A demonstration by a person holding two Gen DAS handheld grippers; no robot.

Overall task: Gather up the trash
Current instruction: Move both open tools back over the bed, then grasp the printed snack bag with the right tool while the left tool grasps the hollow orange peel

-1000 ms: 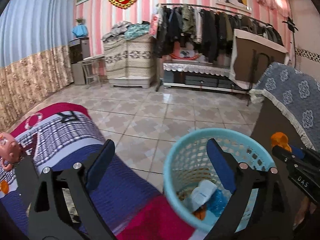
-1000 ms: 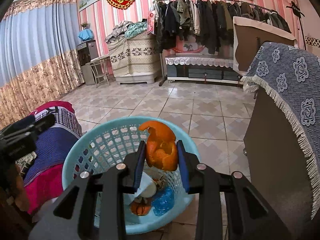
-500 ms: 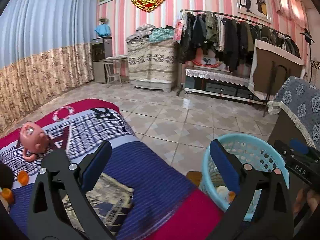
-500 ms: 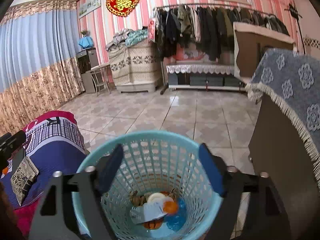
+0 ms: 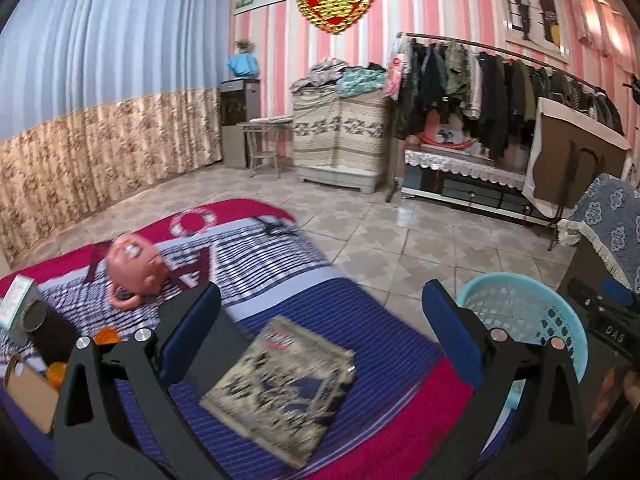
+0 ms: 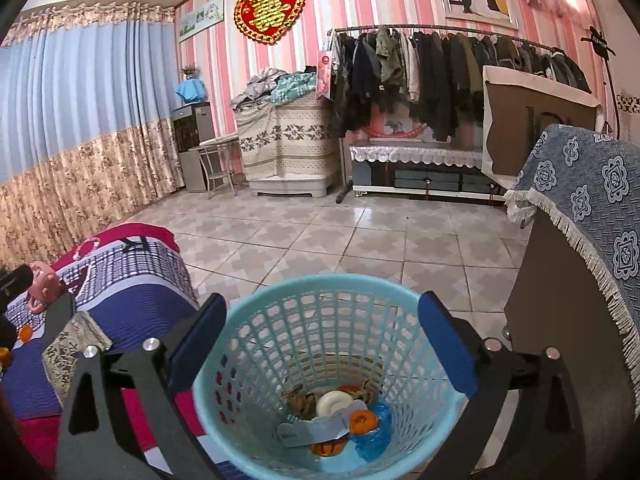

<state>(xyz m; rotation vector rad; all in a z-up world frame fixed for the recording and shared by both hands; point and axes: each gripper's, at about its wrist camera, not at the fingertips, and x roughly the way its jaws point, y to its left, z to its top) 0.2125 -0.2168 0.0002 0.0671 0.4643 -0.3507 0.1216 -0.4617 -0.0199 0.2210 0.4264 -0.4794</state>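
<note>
With the right tongs [image 6: 320,330] released and empty above the blue basket [image 6: 400,288] of collected trash, steer the spread, empty left tongs [image 5: 318,320] toward the orange scraps [image 5: 106,336] near the bed's [image 5: 360,312] left edge, bypassing the magazine [image 5: 280,384].

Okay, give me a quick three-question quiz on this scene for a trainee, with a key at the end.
1. True or false: the right claw is shut on a piece of trash.
2. Multiple choice: the patterned booklet lies on A) the tiled floor, B) the striped blanket, C) inside the basket.
3. Fill in: the turquoise basket stands on the ____ beside the blanket.

Key
1. False: both claws, the left claw too, are open and empty.
2. B.
3. Floor.
</note>
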